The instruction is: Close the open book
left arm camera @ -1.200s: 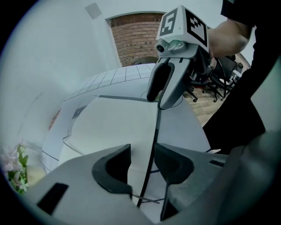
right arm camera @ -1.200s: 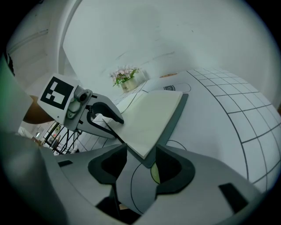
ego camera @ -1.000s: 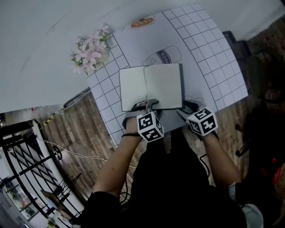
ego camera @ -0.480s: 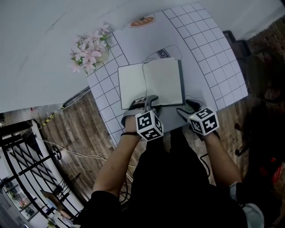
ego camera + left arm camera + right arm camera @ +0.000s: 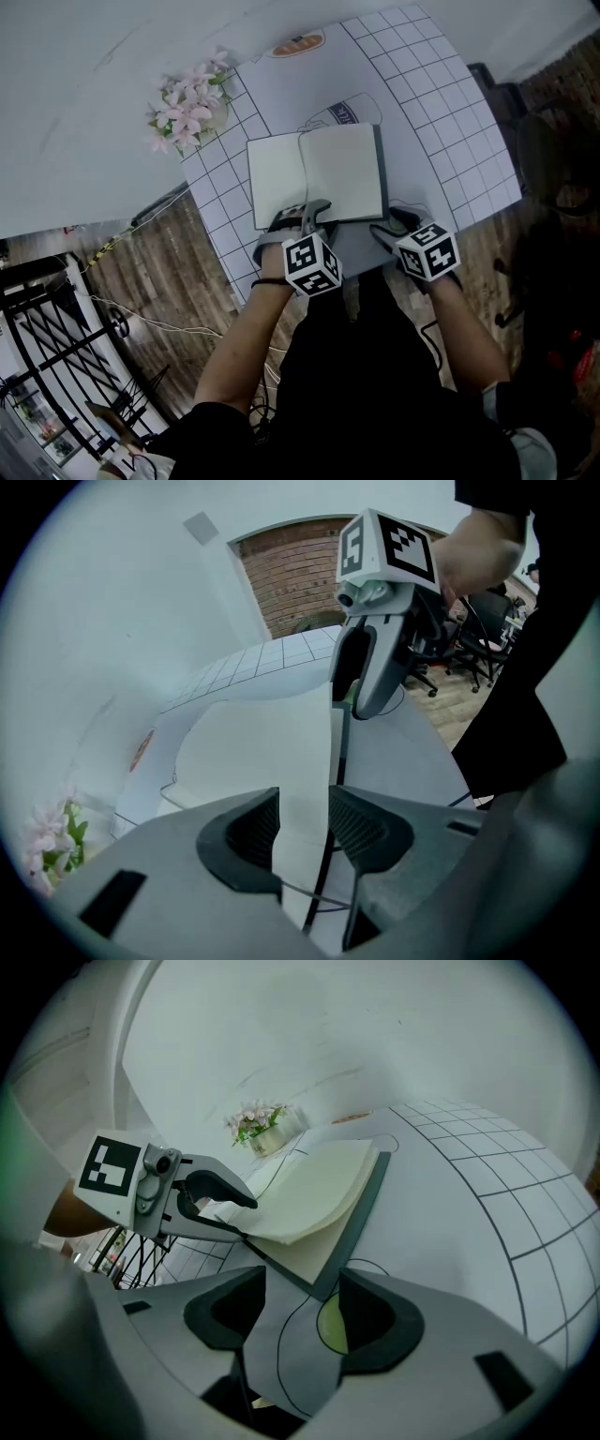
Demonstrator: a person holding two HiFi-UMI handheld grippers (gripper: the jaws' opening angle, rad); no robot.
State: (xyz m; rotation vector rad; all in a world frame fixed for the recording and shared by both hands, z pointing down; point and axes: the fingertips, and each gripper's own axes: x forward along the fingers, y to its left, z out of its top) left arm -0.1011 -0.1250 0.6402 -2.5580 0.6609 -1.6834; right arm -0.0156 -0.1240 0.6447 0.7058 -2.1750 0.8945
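The open book [image 5: 316,176] lies flat on the checked mat [image 5: 450,122], blank cream pages up, with a dark green cover edge showing. My left gripper [image 5: 302,214] is at its near edge by the spine. It stands open, one jaw over the page [image 5: 253,752] and the other off the near side. My right gripper [image 5: 396,225] hovers just off the book's near right corner [image 5: 319,1190]. Its jaws have just been opening and stand open with only the mat and a green dot [image 5: 330,1324] between them. Each gripper shows in the other's view, my left gripper [image 5: 202,1206] and my right gripper [image 5: 361,682].
A pot of pink flowers [image 5: 187,103] stands at the table's far left corner. The mat's near edge overhangs the table by my body. A black metal rack [image 5: 56,356] and cables are on the wood floor at left, and dark chairs [image 5: 553,159] stand at right.
The book has slid a little away from me, covering more of the cup drawing on the mat. Both grippers stay at its near edge.
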